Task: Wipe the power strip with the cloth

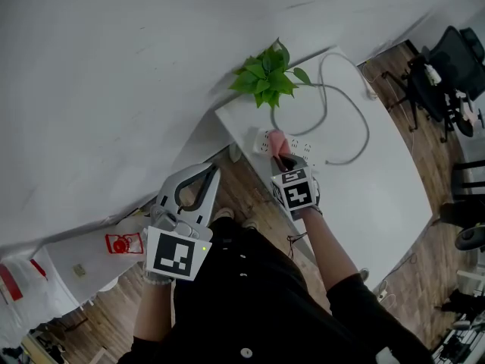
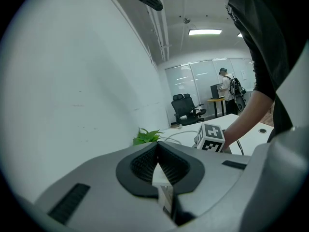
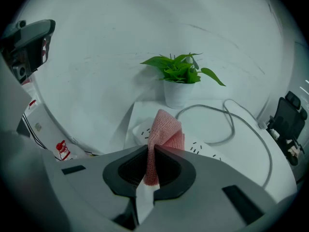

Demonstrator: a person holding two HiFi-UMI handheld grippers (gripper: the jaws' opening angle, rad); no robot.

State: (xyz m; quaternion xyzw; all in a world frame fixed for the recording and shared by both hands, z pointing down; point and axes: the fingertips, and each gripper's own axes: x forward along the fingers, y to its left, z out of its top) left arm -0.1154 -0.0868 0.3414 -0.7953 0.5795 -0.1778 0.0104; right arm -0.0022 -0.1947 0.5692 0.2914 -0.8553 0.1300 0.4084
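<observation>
the left gripper (image 1: 209, 170) hangs over the floor, off the table's edge, jaws pressed together with nothing between them. it has no part in this step and is best held clear. to its right, the right gripper (image 1: 282, 159) is clamped on the pink cloth (image 3: 165, 132). the cloth stands up from the jaws and meets the left half of the white strip (image 1: 301, 149), which lies by the near edge of the table (image 1: 379, 196). i cannot tell how firmly it presses. to wipe well, i would lay the free fold flat, press lightly so the strip doesn't slide, and draw it along the sockets toward the cable (image 1: 362, 127) end. the plant (image 1: 267, 74) behind is close enough to knock.
</observation>
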